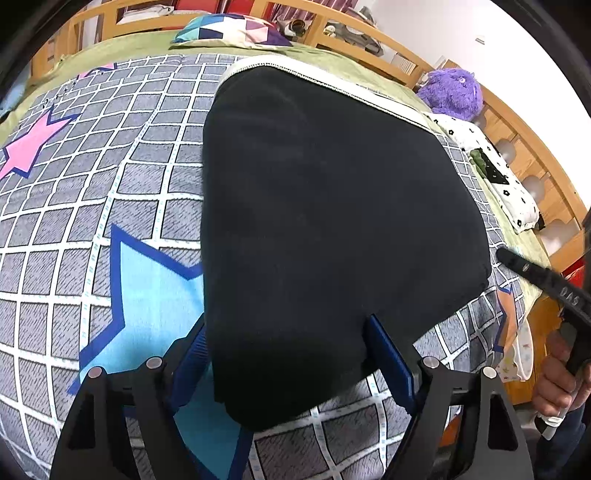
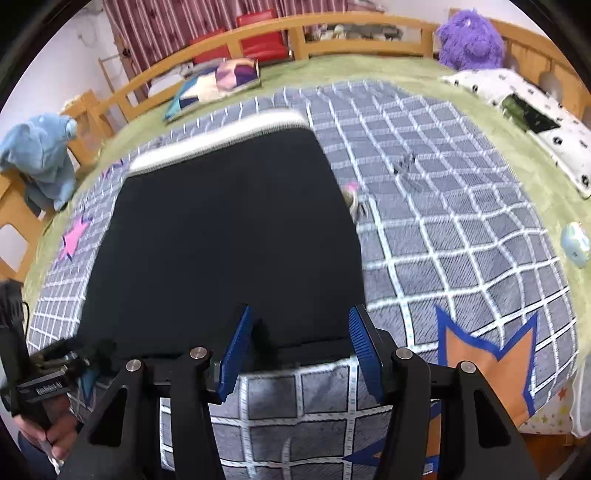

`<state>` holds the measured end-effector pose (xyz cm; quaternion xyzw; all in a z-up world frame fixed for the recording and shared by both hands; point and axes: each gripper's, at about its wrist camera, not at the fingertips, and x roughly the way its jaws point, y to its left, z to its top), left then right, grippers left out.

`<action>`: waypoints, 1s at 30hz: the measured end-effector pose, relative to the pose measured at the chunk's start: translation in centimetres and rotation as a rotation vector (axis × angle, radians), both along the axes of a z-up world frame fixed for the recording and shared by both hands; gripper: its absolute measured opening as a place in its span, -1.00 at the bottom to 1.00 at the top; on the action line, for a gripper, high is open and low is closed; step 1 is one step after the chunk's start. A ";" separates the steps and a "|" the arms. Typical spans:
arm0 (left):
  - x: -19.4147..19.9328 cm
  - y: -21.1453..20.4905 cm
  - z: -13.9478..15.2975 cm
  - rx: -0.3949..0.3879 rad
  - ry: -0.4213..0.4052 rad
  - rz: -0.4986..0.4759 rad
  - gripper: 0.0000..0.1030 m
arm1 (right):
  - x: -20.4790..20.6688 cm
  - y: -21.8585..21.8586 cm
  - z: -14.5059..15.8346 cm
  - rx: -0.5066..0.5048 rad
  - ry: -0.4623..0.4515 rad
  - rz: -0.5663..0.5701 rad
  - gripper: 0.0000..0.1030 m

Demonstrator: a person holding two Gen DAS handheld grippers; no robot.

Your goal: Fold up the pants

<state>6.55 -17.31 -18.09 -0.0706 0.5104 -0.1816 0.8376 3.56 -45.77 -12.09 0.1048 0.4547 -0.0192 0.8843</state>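
Observation:
Black pants (image 1: 332,221) with a white waistband (image 1: 325,79) lie folded into a compact block on the grey grid bedspread. My left gripper (image 1: 288,339) is open, its blue pads on either side of the near corner of the pants. In the right wrist view the pants (image 2: 221,240) fill the middle, with the waistband (image 2: 221,138) at the far end. My right gripper (image 2: 299,336) is open and empty, with the near edge of the pants between its pads. The right gripper also shows at the left wrist view's right edge (image 1: 535,280).
The grid bedspread (image 2: 443,229) with star patterns lies over a green blanket. A patterned pillow (image 1: 229,31), a purple plush (image 2: 471,38), a blue plush (image 2: 44,155) and a white spotted pillow (image 2: 535,114) sit near the wooden bed rails (image 2: 258,37).

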 end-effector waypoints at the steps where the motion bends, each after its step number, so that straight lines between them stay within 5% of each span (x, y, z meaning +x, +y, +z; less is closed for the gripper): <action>1: -0.2 0.0 0.1 0.000 0.000 0.000 0.55 | 0.0 0.1 0.5 -0.004 -0.010 -0.008 0.06; 7: -2.2 2.6 1.6 -0.054 -0.030 0.003 0.41 | -0.3 1.4 4.4 -0.030 -0.090 -0.063 0.24; 10: -3.2 3.4 3.2 0.020 -0.127 0.021 0.41 | -0.4 2.1 5.7 -0.070 -0.127 -0.077 0.49; 13: -4.0 3.6 5.0 0.081 -0.194 0.027 0.41 | -0.4 2.6 6.2 -0.126 -0.102 -0.140 0.54; 20: -5.5 5.0 7.4 0.073 -0.284 0.060 0.44 | -1.6 2.8 7.0 -0.090 -0.174 -0.122 0.63; 24: -4.8 5.5 7.2 -0.014 -0.265 0.075 0.43 | -1.1 1.9 5.7 0.017 -0.154 -0.066 0.63; 30: -2.5 6.0 6.4 -0.133 -0.198 0.080 0.40 | 0.3 1.1 5.1 -0.010 -0.152 -0.081 0.54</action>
